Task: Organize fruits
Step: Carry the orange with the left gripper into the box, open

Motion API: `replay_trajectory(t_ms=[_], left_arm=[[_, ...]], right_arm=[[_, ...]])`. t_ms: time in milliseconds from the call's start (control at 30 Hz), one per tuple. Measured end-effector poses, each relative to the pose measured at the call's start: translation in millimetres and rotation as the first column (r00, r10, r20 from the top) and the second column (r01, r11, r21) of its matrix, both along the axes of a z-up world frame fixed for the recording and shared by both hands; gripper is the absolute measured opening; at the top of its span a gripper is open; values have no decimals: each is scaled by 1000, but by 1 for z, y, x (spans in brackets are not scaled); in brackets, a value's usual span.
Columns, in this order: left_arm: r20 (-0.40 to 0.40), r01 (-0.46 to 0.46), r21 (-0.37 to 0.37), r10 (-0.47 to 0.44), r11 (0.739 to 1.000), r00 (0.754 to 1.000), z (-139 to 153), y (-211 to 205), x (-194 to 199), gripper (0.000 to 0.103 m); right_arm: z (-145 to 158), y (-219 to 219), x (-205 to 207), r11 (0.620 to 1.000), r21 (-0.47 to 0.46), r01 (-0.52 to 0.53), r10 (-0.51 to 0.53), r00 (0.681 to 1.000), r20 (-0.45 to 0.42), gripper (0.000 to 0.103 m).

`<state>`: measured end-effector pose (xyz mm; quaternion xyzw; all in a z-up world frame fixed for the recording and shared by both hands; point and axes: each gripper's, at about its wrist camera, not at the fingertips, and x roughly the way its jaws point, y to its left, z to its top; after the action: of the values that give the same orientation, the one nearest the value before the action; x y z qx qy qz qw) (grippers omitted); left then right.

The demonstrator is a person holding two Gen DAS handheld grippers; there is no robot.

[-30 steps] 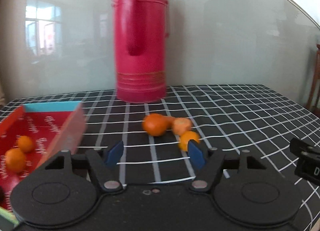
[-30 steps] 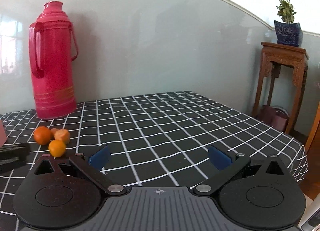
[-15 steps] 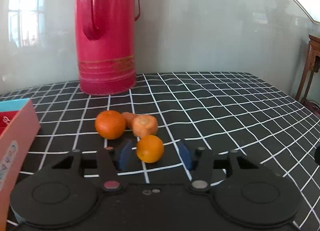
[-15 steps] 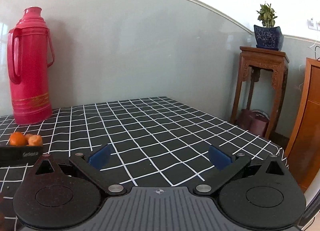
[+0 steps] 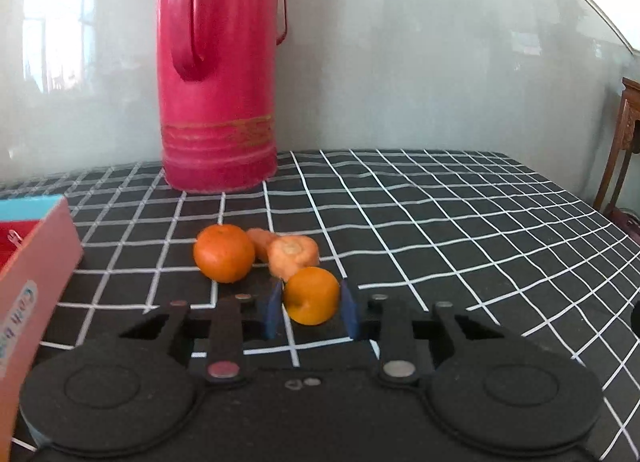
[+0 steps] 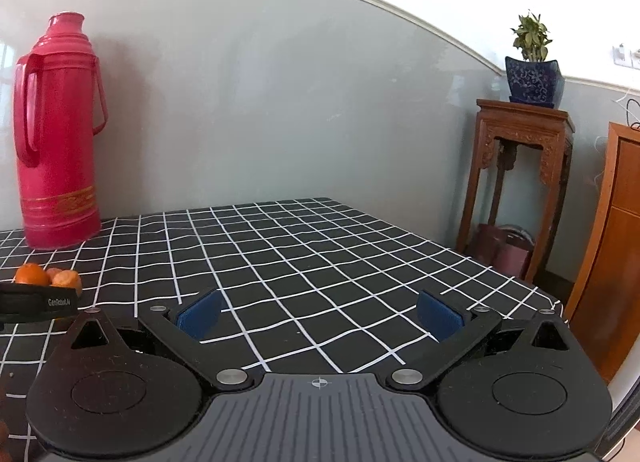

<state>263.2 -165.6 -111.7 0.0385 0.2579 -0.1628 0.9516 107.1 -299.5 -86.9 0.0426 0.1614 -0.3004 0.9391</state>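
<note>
A worktop (image 5: 460,222) with a black cloth gridded in white lines stands against a pale wall. The left tool (image 5: 308,308) sits low over the cloth, its two blue pads narrowed to either side of a small orange (image 5: 311,295). The pads (image 5: 273,308) are right beside the fruit; whether they press on it yet cannot be told.

Just behind that orange lies a piece of carrot (image 5: 294,255), seemingly touching it, with a second carrot piece behind. To their left rests a larger orange (image 5: 224,258), close against them. A tall red flask (image 5: 218,70) stands upright by the wall behind the group. At the left edge is a box (image 5: 38,266) with pinkish sides and a red inside, likely where the fruit belongs.

The right tool (image 6: 320,316) hovers over bare cloth well to the right, spread wide and holding nothing. In its view the left tool's side shows at the far left, in front of the fruit. A plant (image 6: 532,62) on a wooden stand (image 6: 524,166) is beyond the worktop.

The small orange looks light, round and smooth-skinned, firm but with some give. It would probably roll or squirt forward if pinched off-centre, so the pads should meet it across its widest part, with gentle pressure to spare the skin.
</note>
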Motion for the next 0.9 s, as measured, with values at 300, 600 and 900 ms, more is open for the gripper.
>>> replay_trajectory(t_ms=[300,600,900], left_arm=[[138,-133,6,131,991,982,29,41,-23,22],[164,-330,-1,326,944,931,48,112,-36,22],[75,-468,0,467,884,881,45,176,-38,22]], right_arm=[[2,14,2,999,2,-52,52,999,11,103],[6,48,10,988,-11,-157,157,987,30,103],[8,89,23,957,-35,-288,289,957,37,103]])
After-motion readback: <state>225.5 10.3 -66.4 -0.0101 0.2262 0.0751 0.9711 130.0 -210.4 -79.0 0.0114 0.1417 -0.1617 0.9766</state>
